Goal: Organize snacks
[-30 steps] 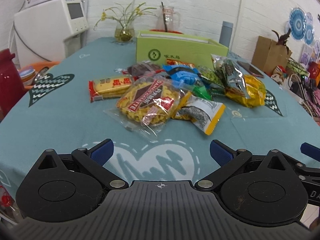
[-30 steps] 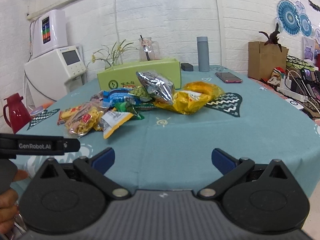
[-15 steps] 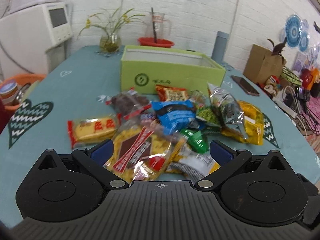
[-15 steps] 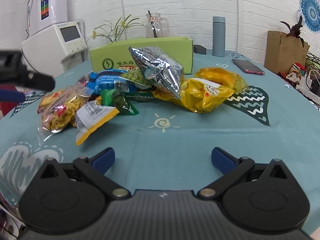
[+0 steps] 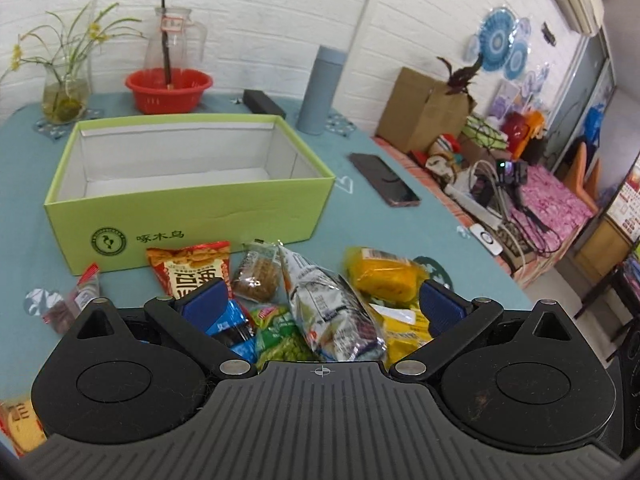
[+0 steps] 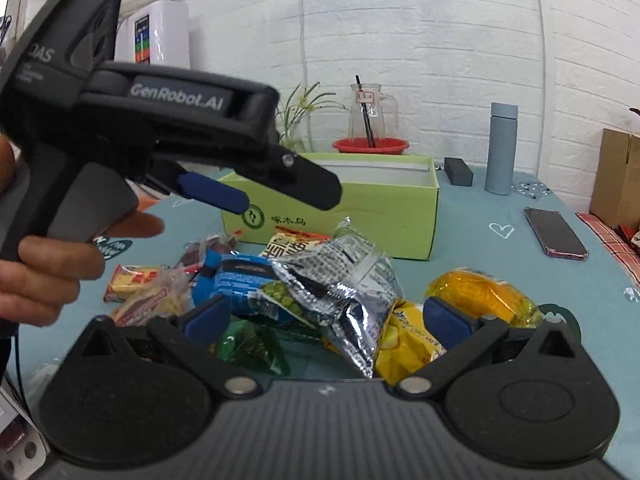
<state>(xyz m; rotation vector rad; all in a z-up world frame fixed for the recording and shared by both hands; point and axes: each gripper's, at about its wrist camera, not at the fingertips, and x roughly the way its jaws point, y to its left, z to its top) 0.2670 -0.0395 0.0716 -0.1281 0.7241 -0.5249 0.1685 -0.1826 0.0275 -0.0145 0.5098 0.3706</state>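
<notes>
A pile of snack packets lies on the teal table in front of an open, empty green box (image 5: pixel 188 204), also in the right wrist view (image 6: pixel 384 216). A silver foil bag (image 5: pixel 328 308) tops the pile, with a red packet (image 5: pixel 192 272), a green pea bag (image 5: pixel 280 340) and yellow bags (image 5: pixel 380 276) around it. My left gripper (image 5: pixel 320 304) is open, hovering above the pile with the silver bag between its fingers. My right gripper (image 6: pixel 324 316) is open, low in front of the silver bag (image 6: pixel 344 284). The left gripper (image 6: pixel 212 192) shows above the pile's left side.
Behind the box stand a red basin (image 5: pixel 168 90) with a glass jug, a flower vase (image 5: pixel 64 96), a grey-blue bottle (image 5: pixel 320 92) and a black case (image 5: pixel 264 104). A phone (image 5: pixel 384 180) lies right of the box. Clutter sits beyond the table's right edge.
Both grippers have moved forward over the table toward the pile and box. The left one has risen above the snacks; the right one has closed in on the silver bag. Both stay open.
</notes>
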